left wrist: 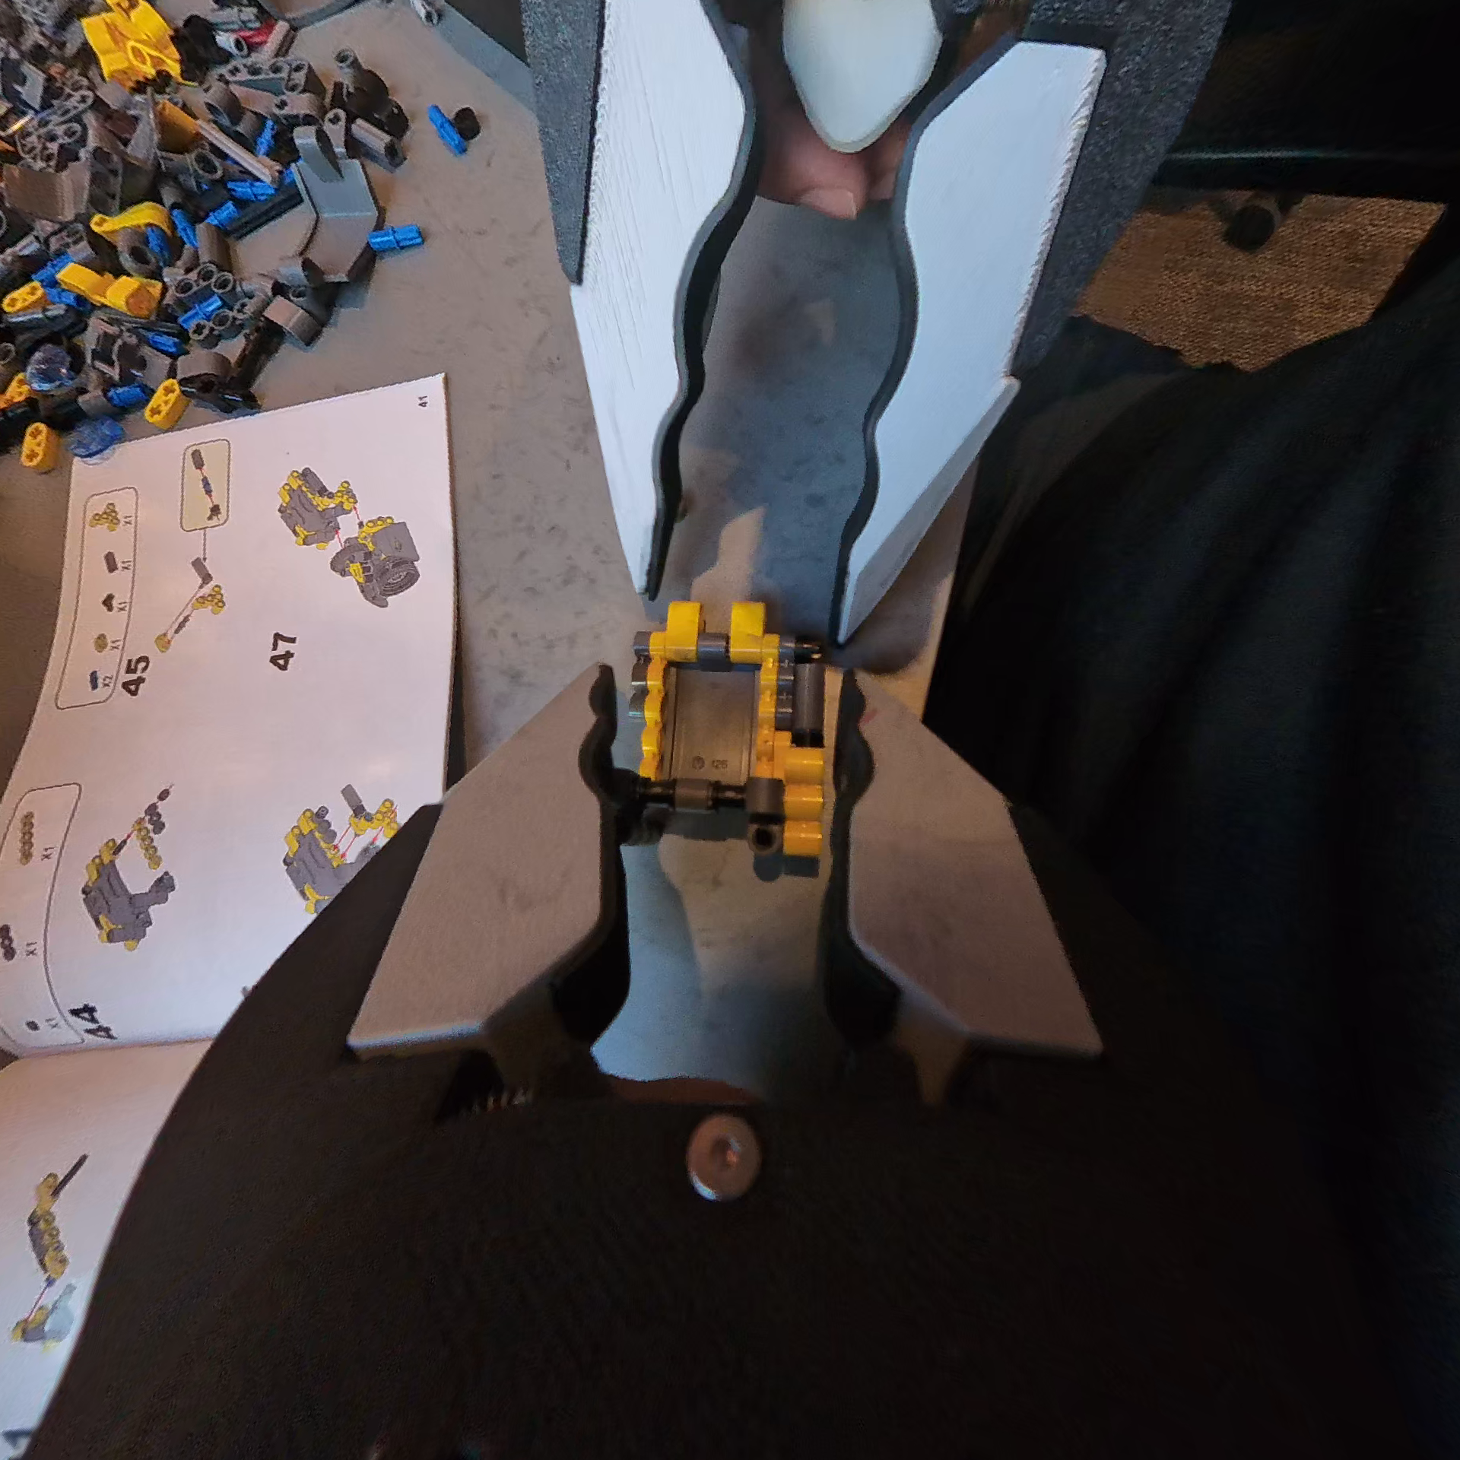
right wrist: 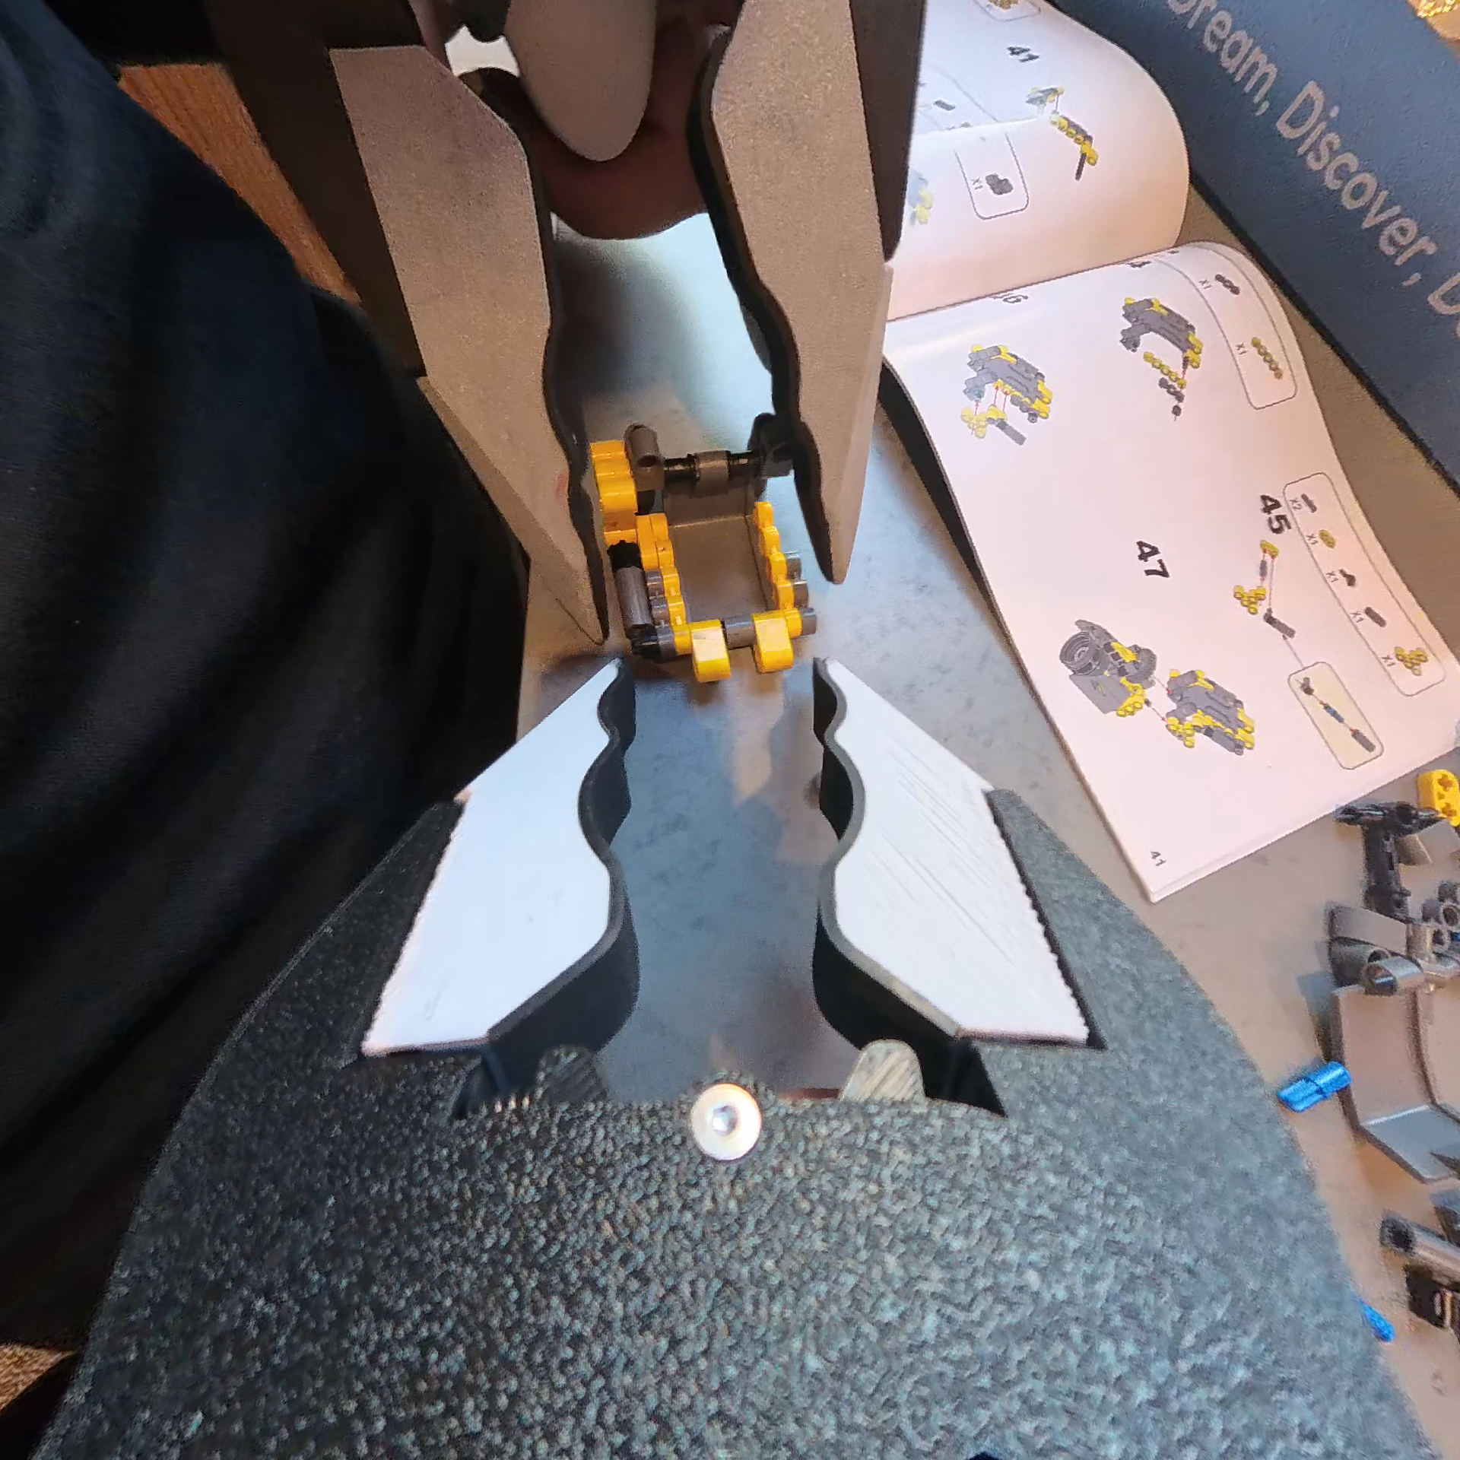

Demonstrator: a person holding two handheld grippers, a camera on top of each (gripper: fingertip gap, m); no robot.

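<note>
Your left tool [left wrist: 723, 687] pinches the yellow-and-grey brick assembly [left wrist: 731, 731] between its tips, low over the grey table [left wrist: 521, 442]. Your right tool [right wrist: 719, 671] stands spread, tips just short of the assembly's yellow end, seemingly not touching. An open instruction booklet [left wrist: 237, 671] lies beside it; the loose parts pile [left wrist: 158, 197] sits beyond.

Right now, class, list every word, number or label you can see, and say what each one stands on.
I do not copy out writing. These things bear it:
Open instruction booklet: large black step numbers, small part counts, a corner page number.
Dark blue fabric: a line of pale lettering.
Grey panel in the yellow and grey brick assembly: tiny moulded marks.
</note>
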